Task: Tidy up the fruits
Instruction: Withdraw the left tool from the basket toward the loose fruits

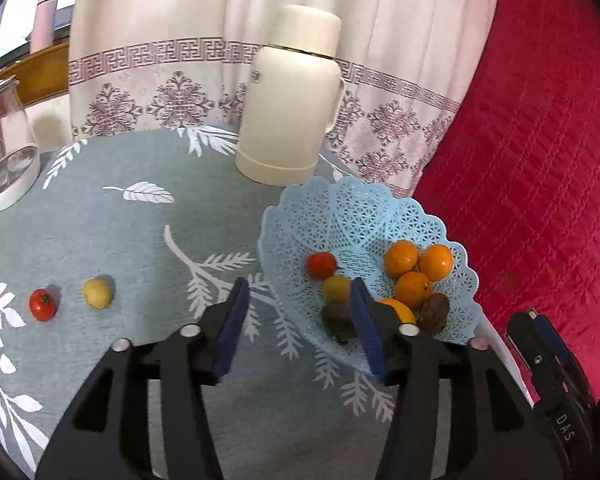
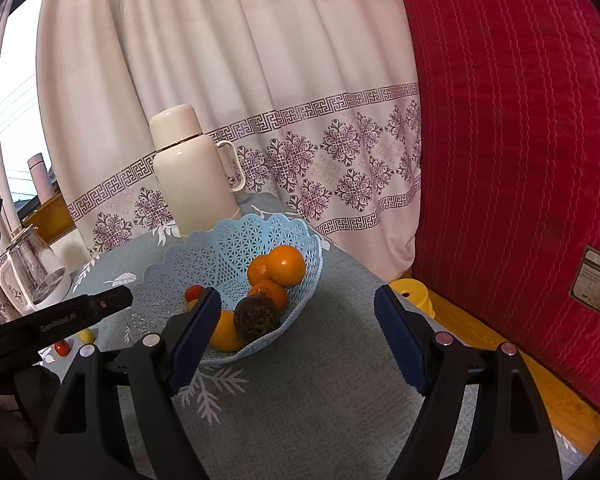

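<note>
My left tongs [image 1: 298, 316] spread, empty, above the counter [image 1: 140, 240] by the blue basket [image 1: 360, 216]. My right tongs [image 2: 298, 320] spread too, empty. Basket holds oranges [image 1: 414, 270] and a tomato [image 1: 320, 265]. Loose on counter: red tomato [image 1: 42, 304], yellow fruit [image 1: 98, 291], well left.

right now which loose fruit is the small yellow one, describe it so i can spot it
Start at the blue lattice basket and look left across the leaf-print tablecloth. Two fruits lie loose there: the small yellow fruit is nearer the basket, pale beside the red tomato.
</note>
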A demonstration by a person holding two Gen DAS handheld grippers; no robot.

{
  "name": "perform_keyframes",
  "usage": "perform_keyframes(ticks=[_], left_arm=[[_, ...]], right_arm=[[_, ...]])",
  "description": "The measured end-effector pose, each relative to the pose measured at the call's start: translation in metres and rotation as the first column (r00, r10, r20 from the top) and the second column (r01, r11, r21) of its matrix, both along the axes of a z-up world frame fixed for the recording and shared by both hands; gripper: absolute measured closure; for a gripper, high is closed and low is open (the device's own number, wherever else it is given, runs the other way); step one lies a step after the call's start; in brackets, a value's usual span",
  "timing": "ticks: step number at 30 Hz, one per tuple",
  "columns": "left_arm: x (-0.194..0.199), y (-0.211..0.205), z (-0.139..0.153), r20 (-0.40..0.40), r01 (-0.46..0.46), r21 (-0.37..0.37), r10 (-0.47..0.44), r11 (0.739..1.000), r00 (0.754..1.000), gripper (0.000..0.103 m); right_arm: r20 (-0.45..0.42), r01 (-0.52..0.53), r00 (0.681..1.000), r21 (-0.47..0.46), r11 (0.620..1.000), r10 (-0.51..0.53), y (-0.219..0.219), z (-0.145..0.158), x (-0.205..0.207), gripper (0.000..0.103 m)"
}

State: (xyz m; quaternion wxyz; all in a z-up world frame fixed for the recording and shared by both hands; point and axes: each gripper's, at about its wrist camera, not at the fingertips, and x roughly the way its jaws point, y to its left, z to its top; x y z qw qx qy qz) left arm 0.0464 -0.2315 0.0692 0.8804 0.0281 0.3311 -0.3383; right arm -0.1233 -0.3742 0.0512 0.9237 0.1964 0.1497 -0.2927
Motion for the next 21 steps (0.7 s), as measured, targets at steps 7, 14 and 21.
perform_keyframes(ticks=[7, 14, 21], left_arm=[[-0.002, 0.009, 0.003, 0.024, -0.043, 0.0, 0.043, 0.999, 0.999, 0.018], [0.001, 0.028, 0.009, 0.031, -0.097, -0.015, 0.097, 0.995, 0.995, 0.012], [0.008, 0.062, 0.01, 0.037, -0.178, -0.036, 0.179, 0.983, 0.983, 0.005]], right_arm=[[0.003, -0.001, 1.0, -0.005, 1.0, 0.001, -0.001, 0.0, 0.001, 0.024], [0.003, -0.006, 1.0, -0.014, 1.0, 0.006, 0.002, 0.001, 0.0, 0.024], [-0.009, -0.046, 0.999, -0.034, 0.998, 0.045, 0.009, 0.002, 0.003, 0.019]])
